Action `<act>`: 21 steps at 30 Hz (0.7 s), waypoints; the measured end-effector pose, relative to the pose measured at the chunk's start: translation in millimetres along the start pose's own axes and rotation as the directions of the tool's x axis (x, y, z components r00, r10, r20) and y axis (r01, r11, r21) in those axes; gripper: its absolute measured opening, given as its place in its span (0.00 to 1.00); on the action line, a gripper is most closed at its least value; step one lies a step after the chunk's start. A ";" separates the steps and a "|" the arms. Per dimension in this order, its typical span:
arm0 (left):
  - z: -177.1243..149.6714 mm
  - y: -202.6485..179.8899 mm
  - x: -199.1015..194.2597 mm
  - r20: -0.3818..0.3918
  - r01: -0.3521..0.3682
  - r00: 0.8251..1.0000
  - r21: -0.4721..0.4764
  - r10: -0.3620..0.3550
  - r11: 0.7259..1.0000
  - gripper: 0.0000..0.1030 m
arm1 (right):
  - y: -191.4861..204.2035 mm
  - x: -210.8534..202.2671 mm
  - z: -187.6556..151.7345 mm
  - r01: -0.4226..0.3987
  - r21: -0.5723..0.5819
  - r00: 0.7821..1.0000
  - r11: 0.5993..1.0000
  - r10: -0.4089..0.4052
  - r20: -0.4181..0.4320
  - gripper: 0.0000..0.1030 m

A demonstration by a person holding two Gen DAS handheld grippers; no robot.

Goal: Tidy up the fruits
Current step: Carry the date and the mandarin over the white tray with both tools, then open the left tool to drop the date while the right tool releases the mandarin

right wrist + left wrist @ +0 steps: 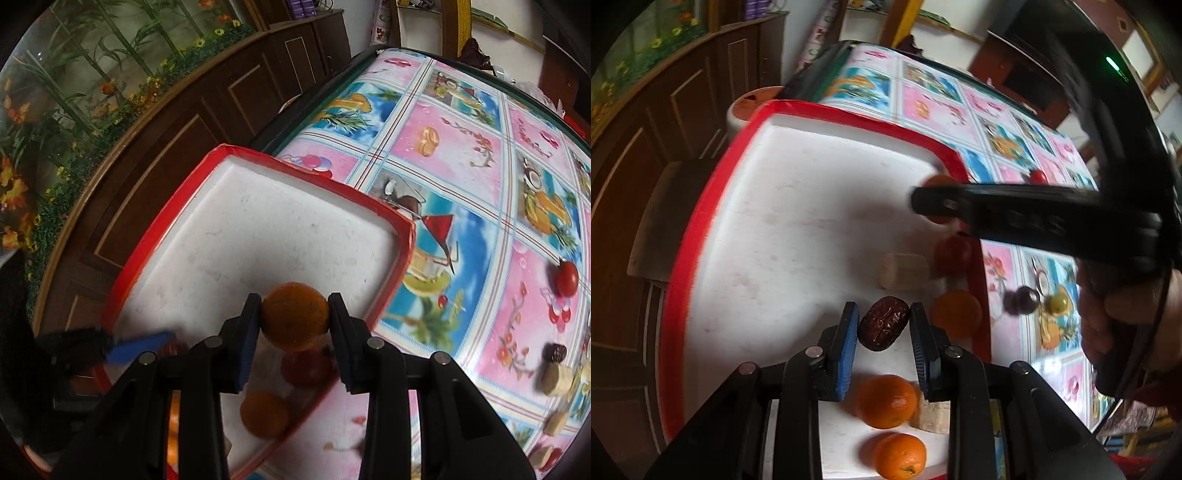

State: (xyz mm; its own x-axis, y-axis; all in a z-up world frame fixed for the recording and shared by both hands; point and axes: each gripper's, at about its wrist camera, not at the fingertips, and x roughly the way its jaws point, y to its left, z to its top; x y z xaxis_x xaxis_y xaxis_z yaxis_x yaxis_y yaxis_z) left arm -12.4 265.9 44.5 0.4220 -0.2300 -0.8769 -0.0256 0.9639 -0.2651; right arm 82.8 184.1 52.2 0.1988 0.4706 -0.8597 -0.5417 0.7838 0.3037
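A wrinkled dark red date [884, 328] sits between the left gripper [884, 345] fingers, over the white floor of a red-rimmed tray [701, 221]; whether they pinch it or just bracket it, I cannot tell. The right gripper [294, 334] pinches an orange [294, 315] above the same tray, apparently to set it down. Oranges, a red fruit and pale blocks crowd the tray's near end. A tomato [567, 278] lies apart on the tabletop [461, 155].

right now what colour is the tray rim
Red, around a white tray; clearest in the right wrist view.
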 end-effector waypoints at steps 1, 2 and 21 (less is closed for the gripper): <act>-0.7 -1.6 1.8 -0.008 0.006 1.000 0.006 -0.006 1.000 0.26 | 0.9 2.4 1.0 0.003 -0.004 1.000 1.000 -0.003 -0.003 0.38; -1.4 -2.9 3.6 -0.015 0.013 1.000 0.011 -0.013 1.000 0.26 | 1.9 4.7 2.0 0.005 -0.008 1.000 1.000 -0.005 -0.007 0.38; -11.4 -11.7 14.7 -0.052 0.009 0.999 0.047 -0.006 0.999 0.33 | 1.9 30.2 3.9 0.043 -0.025 0.998 0.999 -0.044 -0.039 0.38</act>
State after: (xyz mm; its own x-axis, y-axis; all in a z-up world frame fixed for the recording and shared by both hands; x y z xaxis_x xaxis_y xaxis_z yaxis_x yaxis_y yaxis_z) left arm -16.2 249.8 30.2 0.3746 -0.2427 -0.8949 0.0205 0.9671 -0.2537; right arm 91.0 201.4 28.5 0.1902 0.4192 -0.8877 -0.5530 0.7929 0.2559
